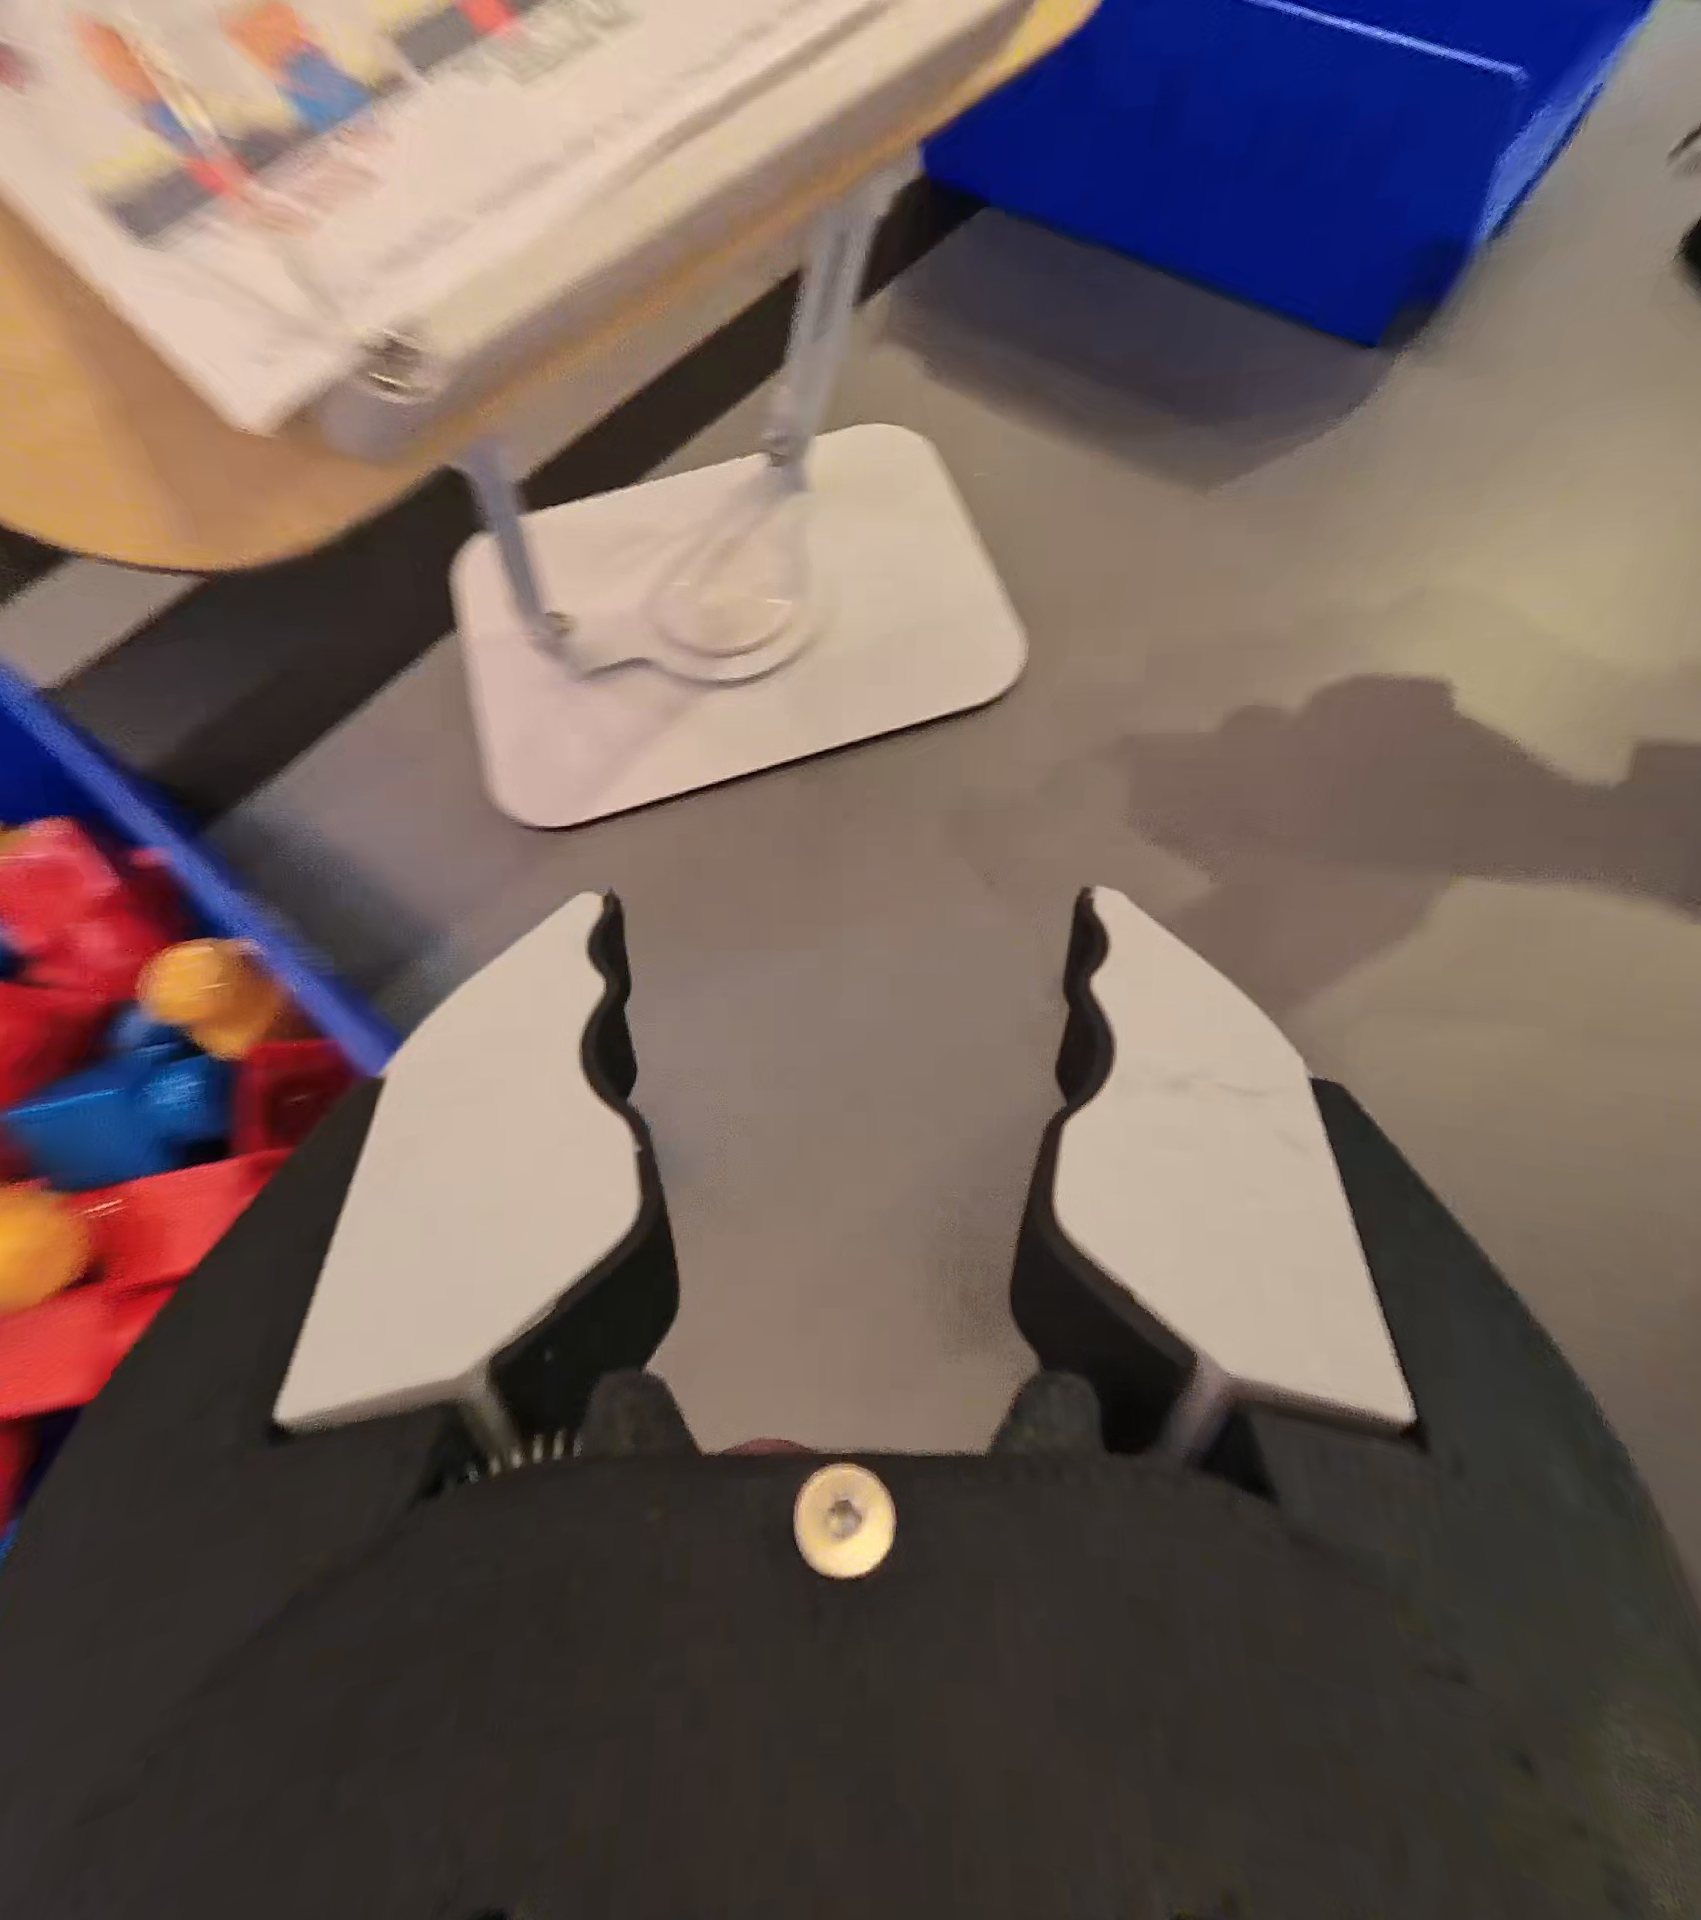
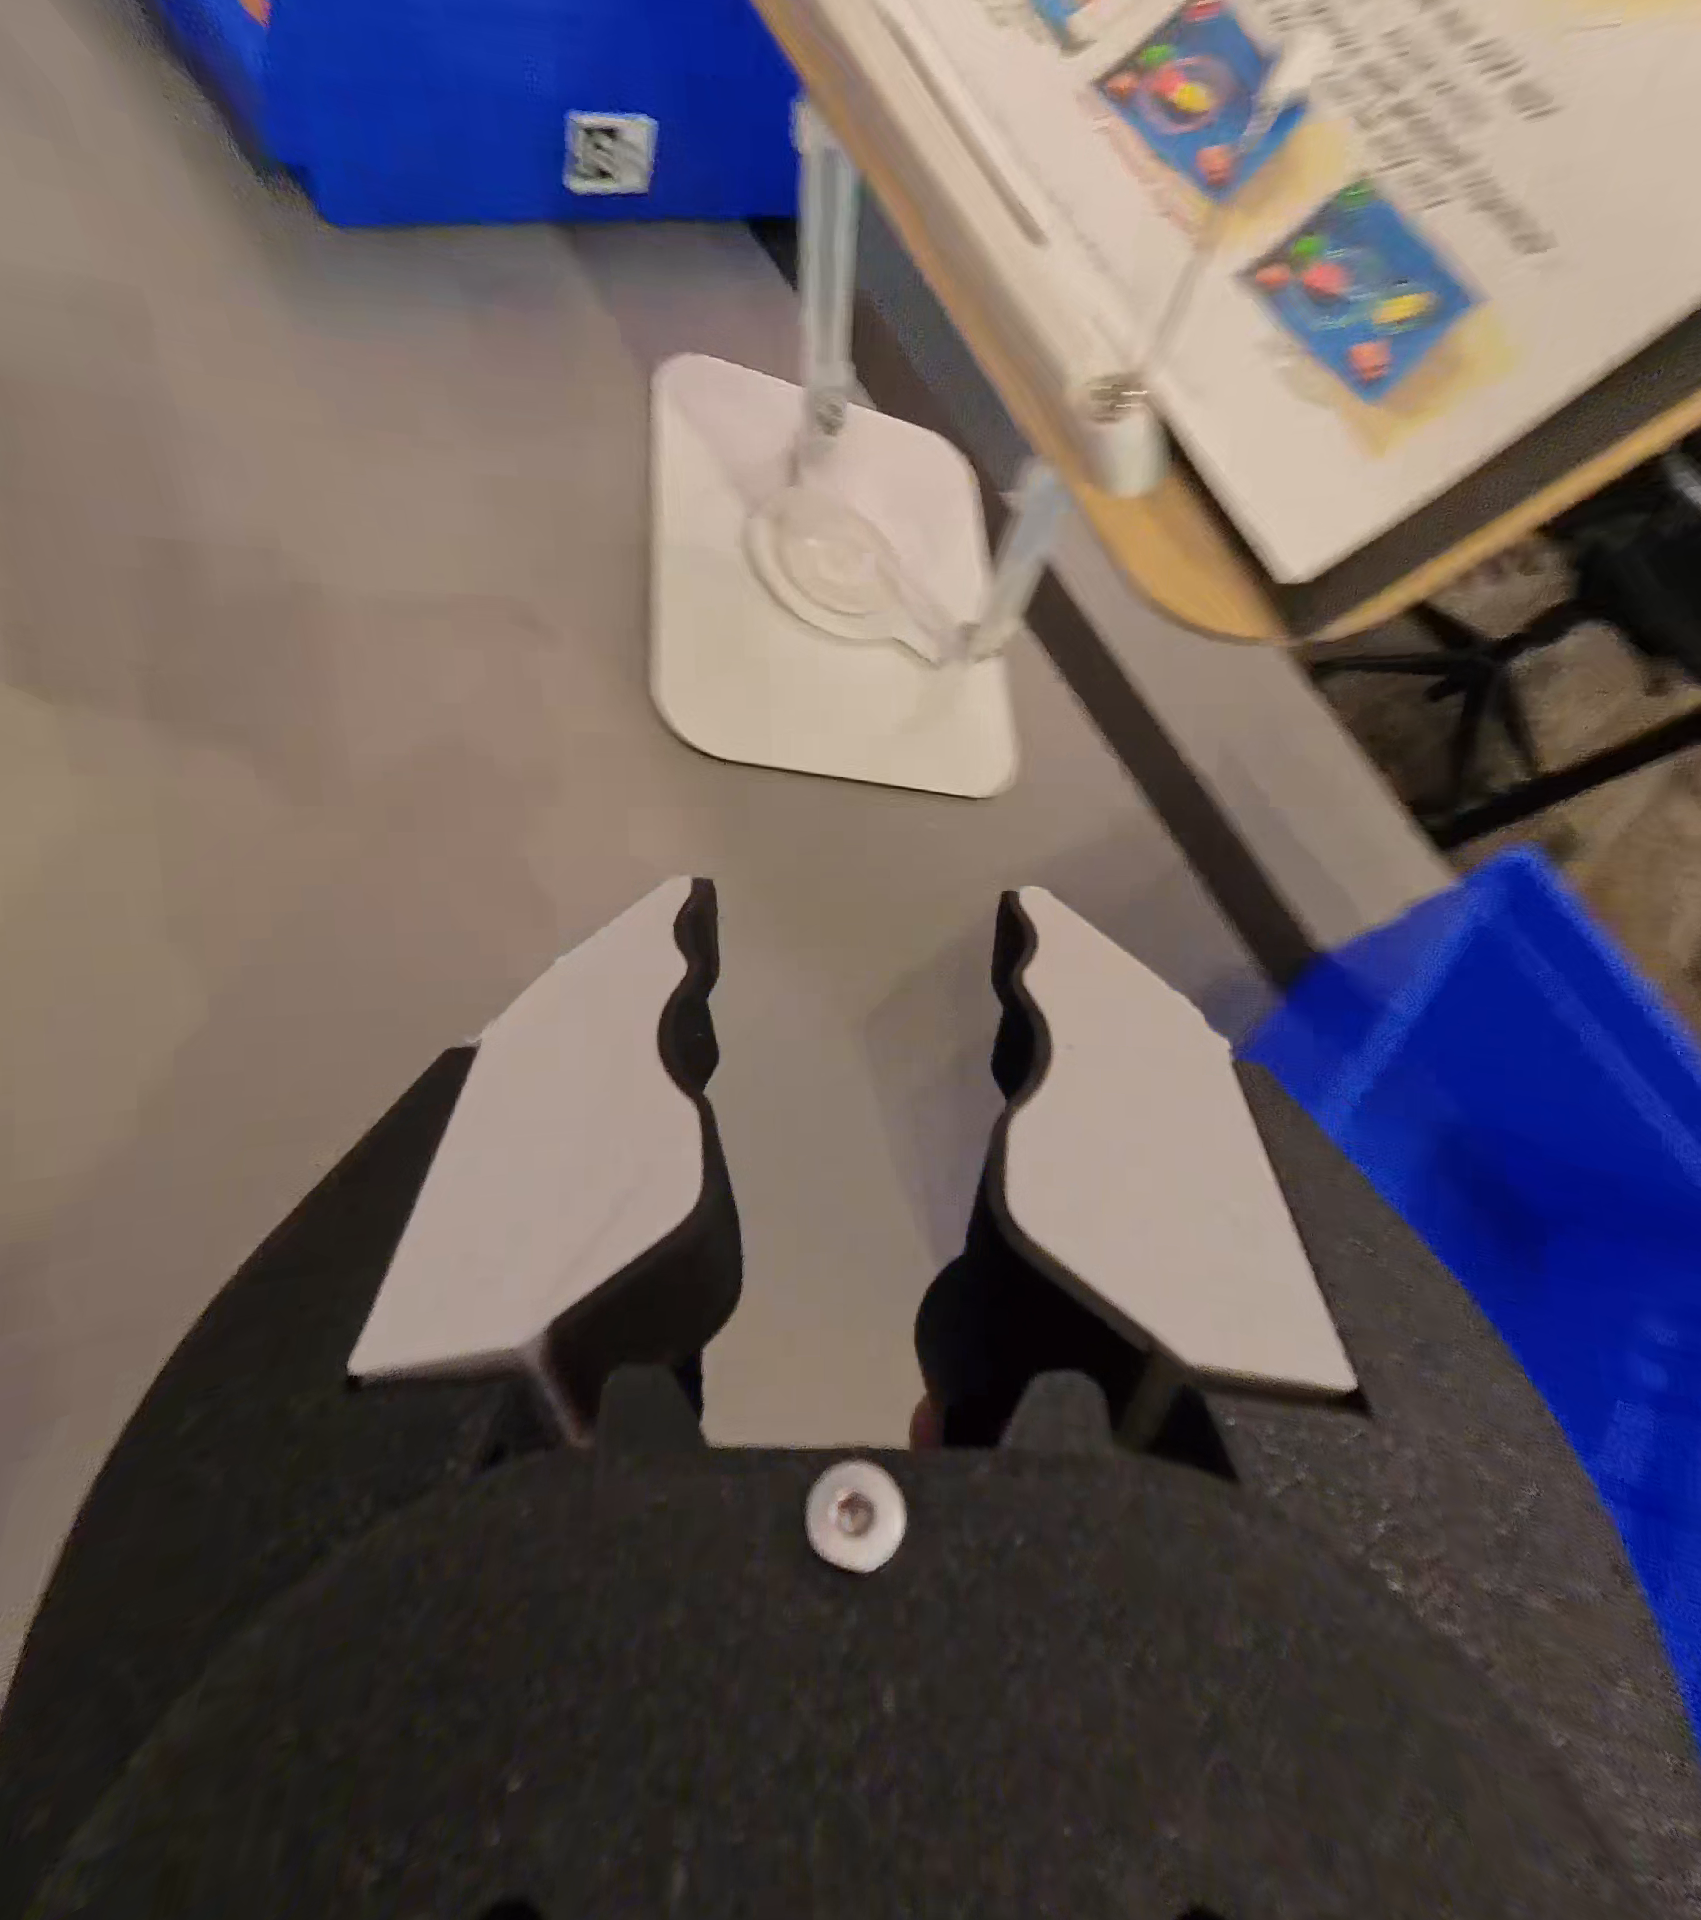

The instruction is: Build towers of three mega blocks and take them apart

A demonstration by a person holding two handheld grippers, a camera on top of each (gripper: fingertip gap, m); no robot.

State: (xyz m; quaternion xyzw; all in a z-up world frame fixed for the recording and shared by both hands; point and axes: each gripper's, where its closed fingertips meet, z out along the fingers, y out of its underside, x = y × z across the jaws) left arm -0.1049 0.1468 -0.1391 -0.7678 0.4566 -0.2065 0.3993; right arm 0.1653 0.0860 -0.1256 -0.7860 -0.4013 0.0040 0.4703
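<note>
The left gripper (image 1: 846, 904) is hovering over the grey bench (image 1: 1345, 644) with fingers spread and pinching nothing; the right gripper (image 2: 856, 894) is doing likewise. Both views are smearing, so a hurried reach is risking a mis-seated grasp or a knock against the bin wall. The red, blue and yellow plastic mega blocks (image 1: 77, 1122) are lying heaped in the blue plastic bin (image 1: 150, 800) just left of the left fingers; the white book-stand base plate (image 1: 742, 623) is sitting beyond.
</note>
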